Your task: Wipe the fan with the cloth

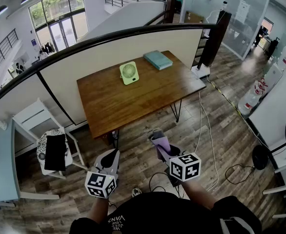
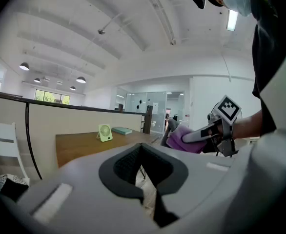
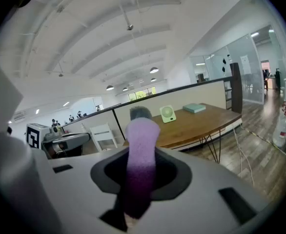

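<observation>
On the wooden table (image 1: 150,97): fan (image 1: 129,73) upright, near book (image 1: 157,59) | right gripper (image 1: 157,135) clamps purple cloth (image 1: 161,144), well apart from fan | left gripper (image 1: 112,155) jaws together, empty

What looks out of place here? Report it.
Nothing stands out. The fan stands upright on the table, and the cloth is clamped in the right gripper, away from the table.
</observation>
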`<state>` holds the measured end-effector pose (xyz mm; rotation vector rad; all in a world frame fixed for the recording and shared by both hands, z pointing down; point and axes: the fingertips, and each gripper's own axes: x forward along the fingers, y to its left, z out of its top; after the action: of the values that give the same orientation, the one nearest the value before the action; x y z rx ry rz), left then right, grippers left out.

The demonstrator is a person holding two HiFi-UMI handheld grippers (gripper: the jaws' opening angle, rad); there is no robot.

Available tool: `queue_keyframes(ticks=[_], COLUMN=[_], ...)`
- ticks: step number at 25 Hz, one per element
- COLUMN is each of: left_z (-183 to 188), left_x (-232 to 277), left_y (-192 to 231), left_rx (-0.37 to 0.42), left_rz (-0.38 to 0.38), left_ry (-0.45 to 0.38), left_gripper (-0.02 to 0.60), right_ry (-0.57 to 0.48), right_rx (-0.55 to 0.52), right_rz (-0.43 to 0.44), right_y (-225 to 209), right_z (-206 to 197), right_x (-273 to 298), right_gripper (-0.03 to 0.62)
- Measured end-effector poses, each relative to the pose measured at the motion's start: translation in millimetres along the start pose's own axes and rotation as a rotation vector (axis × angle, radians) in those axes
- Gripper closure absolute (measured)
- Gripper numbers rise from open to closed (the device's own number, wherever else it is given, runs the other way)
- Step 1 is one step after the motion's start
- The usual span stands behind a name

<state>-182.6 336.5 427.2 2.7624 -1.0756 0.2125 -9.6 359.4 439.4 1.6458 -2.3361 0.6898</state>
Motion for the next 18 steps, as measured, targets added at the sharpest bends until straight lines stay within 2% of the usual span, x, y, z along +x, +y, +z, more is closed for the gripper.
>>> queue_keyframes(ticks=[4, 11, 18], left_z=[-1, 1, -5], left_x=[5, 24, 58], left_y=[5, 23, 44], left_rx=[0.003, 0.018, -0.008], left_rz=[-0.01, -0.074, -0.064], left_ry=[0.0, -0.013, 0.009], left_gripper=[0.571, 0.571, 0.571], right_ry=[-0.007, -0.057, -0.044], right_rx=[-0.003, 0.045, 0.086], right_rz=[-0.007, -0.041, -0.05], right_y=[-1, -2, -30], right_z=[2, 9, 14], right_x=[8, 27, 47], right_gripper=[0.496, 0.496, 0.496])
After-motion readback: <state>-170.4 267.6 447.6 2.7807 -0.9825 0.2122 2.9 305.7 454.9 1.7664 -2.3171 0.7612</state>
